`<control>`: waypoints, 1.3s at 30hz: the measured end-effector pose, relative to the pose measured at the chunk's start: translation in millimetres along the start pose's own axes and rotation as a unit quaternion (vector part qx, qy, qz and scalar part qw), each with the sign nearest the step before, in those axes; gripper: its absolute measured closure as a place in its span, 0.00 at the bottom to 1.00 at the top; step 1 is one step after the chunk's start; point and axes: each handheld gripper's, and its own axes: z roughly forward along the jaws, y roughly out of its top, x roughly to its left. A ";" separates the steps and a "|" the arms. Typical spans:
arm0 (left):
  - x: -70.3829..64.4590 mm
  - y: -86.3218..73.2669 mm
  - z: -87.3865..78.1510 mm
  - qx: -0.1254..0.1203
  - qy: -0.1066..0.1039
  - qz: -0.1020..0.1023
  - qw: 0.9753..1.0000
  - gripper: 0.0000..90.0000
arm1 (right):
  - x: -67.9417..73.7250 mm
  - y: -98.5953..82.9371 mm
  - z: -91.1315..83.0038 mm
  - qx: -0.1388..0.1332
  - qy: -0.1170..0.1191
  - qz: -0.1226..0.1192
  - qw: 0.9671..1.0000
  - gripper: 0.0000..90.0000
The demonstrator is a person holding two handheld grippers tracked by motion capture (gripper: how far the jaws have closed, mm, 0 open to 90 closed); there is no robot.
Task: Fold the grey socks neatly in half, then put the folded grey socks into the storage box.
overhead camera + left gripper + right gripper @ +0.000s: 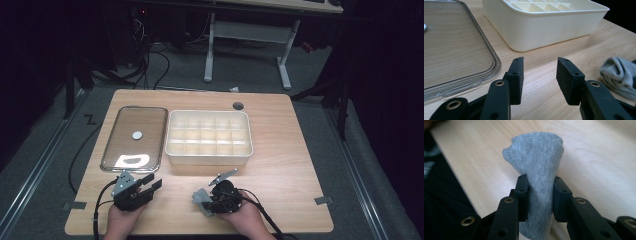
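A grey sock (537,170) is pinched between the jaws of my right gripper (539,186), which is shut on it near the table's front edge (202,204). From the left gripper view the same sock (620,75) lies bunched at the far right. My left gripper (540,68) stands open with bare wood between its jaws, low at the front left of the table (150,184). Behind both stands a cream compartment box (209,137) with several empty cells, and beside it a clear flat lid (134,138).
A small white disc (137,135) lies on the clear lid. A round cable hole (238,105) is in the wooden table (285,150) behind the box. A white desk frame (247,45) stands on the floor beyond.
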 end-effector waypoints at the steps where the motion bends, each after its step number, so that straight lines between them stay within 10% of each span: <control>1: 0.0 0.0 0.0 0.000 0.000 0.000 1.000 0.64 | 0.0 0.0 0.0 0.000 0.000 0.000 1.000 0.79; 9: -5.5 -1.4 5.0 0.021 0.014 0.032 0.999 0.60 | -24.4 -7.8 -30.3 0.000 -0.078 0.005 0.997 0.79; 19: -18.1 -0.6 7.2 0.055 0.035 0.091 0.994 0.53 | -47.1 -18.0 -49.9 0.020 -0.120 0.027 0.992 0.79; 30: -15.3 -0.9 6.5 0.061 0.034 0.087 0.994 0.49 | -67.6 -19.5 -67.2 0.044 -0.164 0.046 0.984 0.79; 39: -16.7 -0.5 7.5 0.055 0.051 0.090 0.993 0.42 | -75.1 -17.1 -82.6 0.047 -0.158 0.038 0.986 0.78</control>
